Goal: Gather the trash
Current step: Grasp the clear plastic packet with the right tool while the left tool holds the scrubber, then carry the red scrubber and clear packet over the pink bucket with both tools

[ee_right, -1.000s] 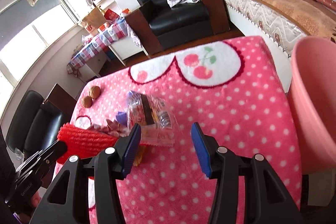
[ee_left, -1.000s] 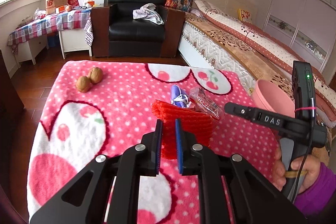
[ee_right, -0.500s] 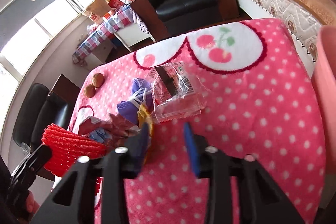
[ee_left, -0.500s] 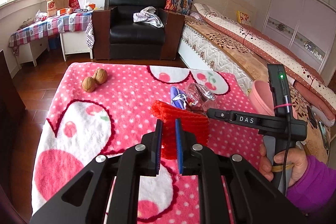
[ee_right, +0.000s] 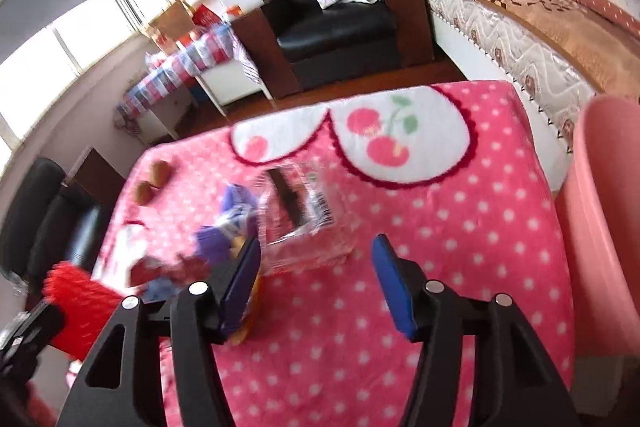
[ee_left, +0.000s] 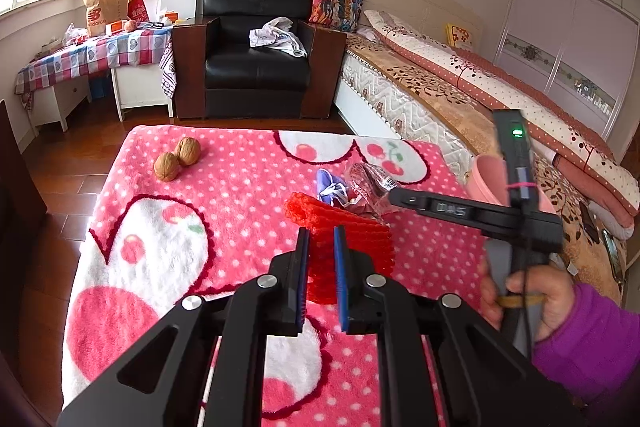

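Observation:
My left gripper (ee_left: 320,261) is shut on a red foam net (ee_left: 352,231) and holds it upright over the pink dotted blanket (ee_left: 240,195). Behind the net lies a small heap of trash: a clear plastic wrapper (ee_right: 304,215), a purple wrapper (ee_right: 236,203) and a reddish crumpled one (ee_right: 192,267). My right gripper (ee_right: 316,261) points down at the heap and its jaws are opening. The clear wrapper lies just ahead of its fingertips, touched by neither pad. In the left wrist view the right gripper (ee_left: 396,195) reaches in from the right, held by a hand (ee_left: 532,291) in a purple sleeve.
A pink bin (ee_right: 600,227) stands at the blanket's right edge, next to the bed (ee_left: 460,83). Two walnuts (ee_left: 178,157) sit on the far left of the blanket. A black armchair (ee_left: 256,67) and a checked table (ee_left: 92,55) stand beyond.
The right gripper's jaws narrowed, then spread wide again, and it shifted a little over the trash heap. The left gripper kept still with the red net.

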`<state>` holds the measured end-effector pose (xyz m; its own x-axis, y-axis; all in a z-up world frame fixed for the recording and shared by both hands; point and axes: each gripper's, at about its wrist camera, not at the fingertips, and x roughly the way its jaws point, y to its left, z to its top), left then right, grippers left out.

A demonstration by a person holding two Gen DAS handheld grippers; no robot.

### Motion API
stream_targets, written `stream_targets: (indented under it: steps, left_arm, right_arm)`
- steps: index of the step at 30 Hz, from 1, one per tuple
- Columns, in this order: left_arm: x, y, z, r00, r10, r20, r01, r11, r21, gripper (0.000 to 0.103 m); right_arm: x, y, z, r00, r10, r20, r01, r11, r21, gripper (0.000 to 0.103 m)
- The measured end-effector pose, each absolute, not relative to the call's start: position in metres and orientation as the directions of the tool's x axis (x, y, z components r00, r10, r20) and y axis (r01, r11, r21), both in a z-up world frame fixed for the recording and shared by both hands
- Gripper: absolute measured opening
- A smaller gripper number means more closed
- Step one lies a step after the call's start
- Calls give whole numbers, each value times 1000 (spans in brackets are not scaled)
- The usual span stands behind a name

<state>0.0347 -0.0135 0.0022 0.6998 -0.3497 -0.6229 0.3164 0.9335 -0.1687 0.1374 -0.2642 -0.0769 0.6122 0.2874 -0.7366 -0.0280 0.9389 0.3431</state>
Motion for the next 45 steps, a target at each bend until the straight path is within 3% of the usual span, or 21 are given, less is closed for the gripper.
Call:
stream_targets:
  steps: [3, 5, 6, 7, 27, 45]
  left_arm:
    - [35, -14, 2, 698, -345, -627, 314, 935, -165, 11]
    - [34, -15, 2, 699, -345, -627, 314, 935, -164, 11]
    - [34, -15, 2, 698, -343, -628, 313, 936, -164, 11]
    - [33, -16, 2, 698, -343, -629, 313, 936, -163, 11]
    - [22, -70, 16, 721, -331, -609, 344, 934, -101, 11]
    - [25, -169, 27, 754, -336, -564, 413, 911, 9, 11]
  right_arm:
    - [149, -260, -90, 584, 317, -747, -35, 929, 367, 57]
    - [151, -256, -92, 584, 327, -743, -52, 928, 368, 43]
    - [151, -256, -92, 581, 342, -739, -65, 924, 377, 30]
    - [149, -256, -91, 578, 353, -736, -72, 920, 386, 28]
    - [28, -293, -19, 744, 164, -648, -25, 975, 219, 27]
    - [-16, -358, -14, 772, 68, -631, 96, 970, 221, 28]
